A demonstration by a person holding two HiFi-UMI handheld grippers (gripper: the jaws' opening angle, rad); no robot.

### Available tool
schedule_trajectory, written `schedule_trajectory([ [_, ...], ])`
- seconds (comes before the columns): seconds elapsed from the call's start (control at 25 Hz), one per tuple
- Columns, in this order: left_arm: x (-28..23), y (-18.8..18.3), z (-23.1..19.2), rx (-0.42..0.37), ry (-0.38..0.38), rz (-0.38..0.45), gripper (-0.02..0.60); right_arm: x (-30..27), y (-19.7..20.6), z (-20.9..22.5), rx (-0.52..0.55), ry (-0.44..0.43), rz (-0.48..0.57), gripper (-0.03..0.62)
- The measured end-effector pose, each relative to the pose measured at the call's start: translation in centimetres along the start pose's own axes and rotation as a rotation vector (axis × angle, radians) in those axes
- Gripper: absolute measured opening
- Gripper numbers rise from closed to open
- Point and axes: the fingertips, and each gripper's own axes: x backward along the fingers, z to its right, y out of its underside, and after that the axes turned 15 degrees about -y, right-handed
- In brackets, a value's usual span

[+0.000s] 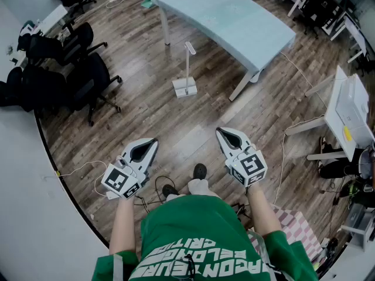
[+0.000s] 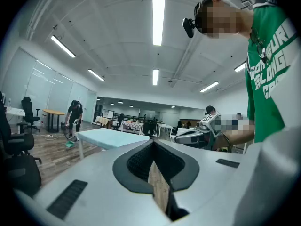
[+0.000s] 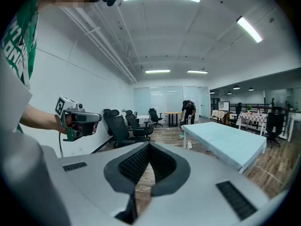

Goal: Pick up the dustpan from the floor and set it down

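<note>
The left gripper [image 1: 153, 141], at the lower left of the head view, has its jaws pressed together with nothing between them, and it points level out over the wood floor [image 1: 140, 113]. A group of black chairs [image 1: 88, 78] stands at the far left. The dustpan [image 1: 185, 87] is above the middle of the frame, well apart from both grippers. It sits on the floor with its long handle [image 1: 188, 56] upright, just beside the near legs of the pale blue table [image 1: 234, 22]. The right gripper [image 1: 221, 131], at the lower right, is likewise closed and empty, and it tips slightly downward.

The step in hand looks like the approach, since nothing has been reached yet. To do it well, the person would probably walk up to the dustpan and spread one gripper's jaws before arriving. Closing them squarely across the thin handle should keep the pan from swinging. The lift should be straight up and clear of the table leg, and the pan should be set down flat.
</note>
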Motion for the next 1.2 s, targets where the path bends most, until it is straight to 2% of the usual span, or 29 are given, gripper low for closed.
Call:
schedule_trajectory([
  [0.44,-5.1,1.1,2.1,-0.024,-0.028,-0.021,0.002,2.2,0.6,5.4,0.017,0.004,-0.020,0.006],
  [0.68,-7.4,1.4,1.5,-0.061,-0.115,-0.026,0.002,2.8,1.1,9.2,0.039,-0.013,-0.020,0.008],
  [0.88,-9.9,1.9,0.6,-0.036,-0.204,-0.021,0.002,2.9,2.2,12.6,0.006,-0.007,-0.030,0.006],
  [1.2,-13.6,2.3,-2.5,0.004,-0.211,-0.009,0.002,-1.3,1.7,15.7,-0.015,-0.027,-0.040,0.007],
])
